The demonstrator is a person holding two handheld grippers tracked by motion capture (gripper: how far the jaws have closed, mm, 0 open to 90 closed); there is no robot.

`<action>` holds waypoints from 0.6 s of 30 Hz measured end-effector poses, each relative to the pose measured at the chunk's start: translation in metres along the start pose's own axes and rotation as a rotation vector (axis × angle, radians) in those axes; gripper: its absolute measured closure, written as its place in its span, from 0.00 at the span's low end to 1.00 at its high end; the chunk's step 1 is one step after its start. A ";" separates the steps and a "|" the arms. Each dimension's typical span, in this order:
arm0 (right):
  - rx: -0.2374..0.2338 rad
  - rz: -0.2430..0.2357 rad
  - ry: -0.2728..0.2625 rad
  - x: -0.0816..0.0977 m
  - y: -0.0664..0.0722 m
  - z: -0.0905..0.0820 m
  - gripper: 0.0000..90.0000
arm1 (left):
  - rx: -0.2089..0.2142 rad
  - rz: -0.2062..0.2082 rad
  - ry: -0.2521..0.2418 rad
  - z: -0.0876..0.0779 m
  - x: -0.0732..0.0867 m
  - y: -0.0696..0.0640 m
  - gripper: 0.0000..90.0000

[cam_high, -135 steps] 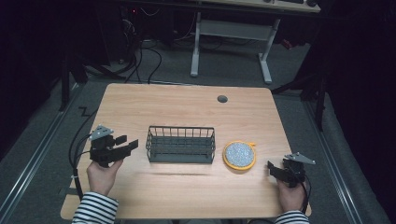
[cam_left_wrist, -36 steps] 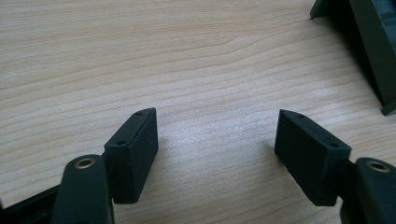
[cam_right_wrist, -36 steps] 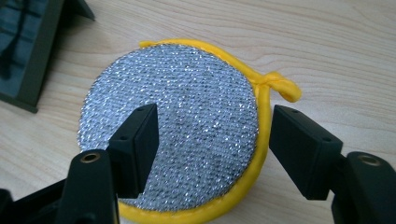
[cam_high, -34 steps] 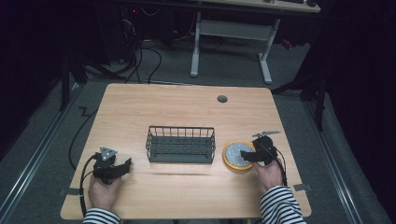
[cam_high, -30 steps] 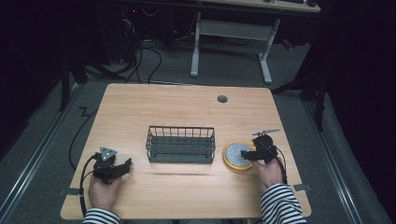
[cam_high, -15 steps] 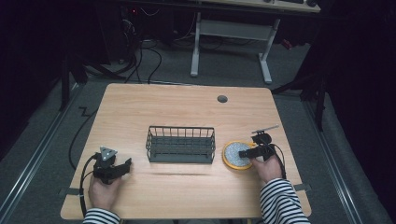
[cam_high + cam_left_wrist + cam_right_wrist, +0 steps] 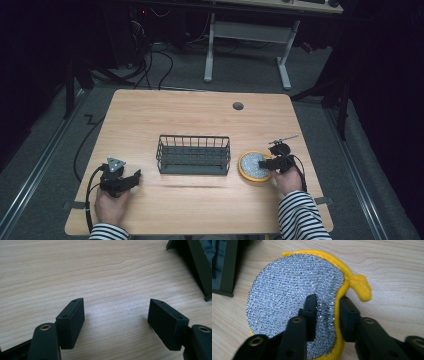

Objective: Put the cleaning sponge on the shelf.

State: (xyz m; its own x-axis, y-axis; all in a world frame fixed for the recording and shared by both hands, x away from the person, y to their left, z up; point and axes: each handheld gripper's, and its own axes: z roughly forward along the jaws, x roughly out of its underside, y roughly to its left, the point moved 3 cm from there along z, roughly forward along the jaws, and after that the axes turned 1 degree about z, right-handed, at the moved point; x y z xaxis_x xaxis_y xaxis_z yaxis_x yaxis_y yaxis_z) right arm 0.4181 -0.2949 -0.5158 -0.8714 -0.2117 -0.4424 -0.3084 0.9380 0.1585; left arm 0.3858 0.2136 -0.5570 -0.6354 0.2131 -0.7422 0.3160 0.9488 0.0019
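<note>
Right gripper (image 7: 264, 163) comes in level, jaws just closed, pinching the scrubber's (image 7: 287, 302) edge right of the basket (image 7: 193, 154). Left gripper (image 7: 116, 322) sits left of it, open over bare table (image 7: 200, 115).

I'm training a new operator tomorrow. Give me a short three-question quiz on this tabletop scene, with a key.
1. True or false: the right gripper has its fingers pinched on the edge of the scrubbing pad.
2. Multiple choice: what stands between the two grippers on the table? A) a wire basket B) a glass jar C) a cardboard box
3. Short answer: is anything between the left gripper's fingers?

Key
1. True. The jaws have just been closing, and they now squeeze the silver mesh and yellow rim at the pad's right edge.
2. A, the dark wire basket.
3. No; they stand open over bare wood.
</note>
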 end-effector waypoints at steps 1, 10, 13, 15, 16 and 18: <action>-0.001 -0.010 0.004 -0.001 0.000 -0.001 0.84 | 0.000 0.000 0.000 0.000 0.000 0.000 0.33; -0.007 -0.057 -0.020 -0.001 0.003 -0.004 0.88 | 0.005 0.007 0.000 0.000 0.000 0.000 0.32; -0.020 -0.057 -0.035 -0.002 0.003 -0.009 0.88 | 0.009 0.010 0.001 0.000 0.000 -0.001 0.31; -0.022 -0.054 -0.049 -0.002 0.003 -0.012 0.88 | 0.010 0.010 0.001 0.000 0.000 -0.001 0.31; -0.021 -0.057 -0.055 -0.002 0.003 -0.014 0.88 | 0.010 0.010 0.001 0.000 0.000 -0.001 0.31; -0.025 -0.055 -0.062 -0.002 0.003 -0.016 0.88 | 0.011 0.010 0.001 0.001 0.000 -0.001 0.30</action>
State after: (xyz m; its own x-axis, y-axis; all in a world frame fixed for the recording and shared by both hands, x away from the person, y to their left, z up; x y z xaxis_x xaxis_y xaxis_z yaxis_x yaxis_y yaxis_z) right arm 0.4123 -0.2961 -0.5002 -0.8279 -0.2447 -0.5047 -0.3651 0.9182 0.1538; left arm 0.3860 0.2125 -0.5573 -0.6329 0.2232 -0.7414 0.3301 0.9440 0.0025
